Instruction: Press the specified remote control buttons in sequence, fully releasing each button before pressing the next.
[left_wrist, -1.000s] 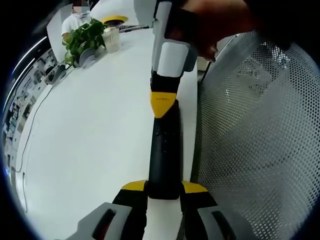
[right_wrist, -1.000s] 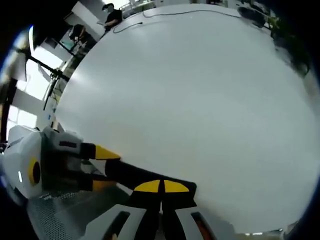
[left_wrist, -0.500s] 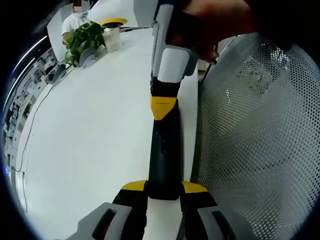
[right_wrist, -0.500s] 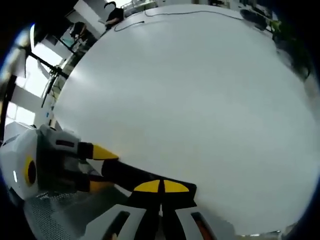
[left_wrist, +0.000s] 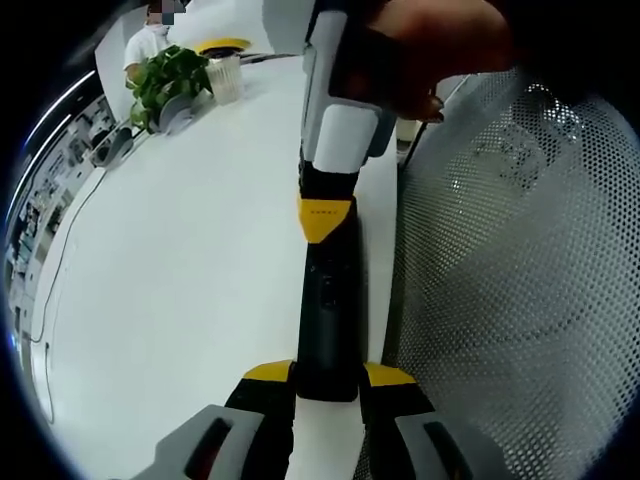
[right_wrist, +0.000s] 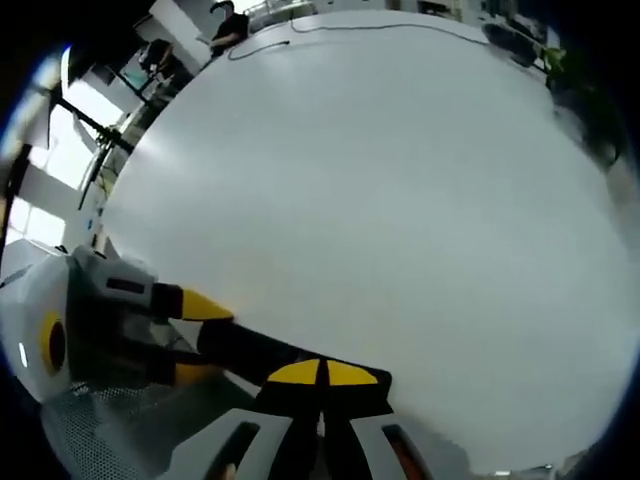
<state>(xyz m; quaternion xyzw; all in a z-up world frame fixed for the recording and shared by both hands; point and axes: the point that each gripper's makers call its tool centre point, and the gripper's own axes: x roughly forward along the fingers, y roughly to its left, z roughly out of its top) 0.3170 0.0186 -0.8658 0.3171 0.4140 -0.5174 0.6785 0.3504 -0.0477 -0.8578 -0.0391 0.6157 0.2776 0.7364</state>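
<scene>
The left tongs (left_wrist: 328, 385) are clamping the near end of the black remote (left_wrist: 327, 300), holding it out level above the white counter (left_wrist: 180, 280) so it is staying put for button presses. The right tongs (left_wrist: 324, 215) are closed with their yellow tips together, resting on the remote's far end, probably pressing or about to press a button; contact is hard to confirm. A hand (left_wrist: 430, 50) is gripping the right tool from above. A perforated mesh chair back (left_wrist: 510, 280) is sitting just beside the remote. The left gripper view is giving the remote's full length, plus a plant (left_wrist: 165, 75) and cup (left_wrist: 222, 75) far off. The right gripper view is giving the counter's wide bare surface, a cable (right_wrist: 330, 25) at its far edge, and the left tongs (right_wrist: 195, 335) coming in from the side, grasping the remote (right_wrist: 250, 350).
</scene>
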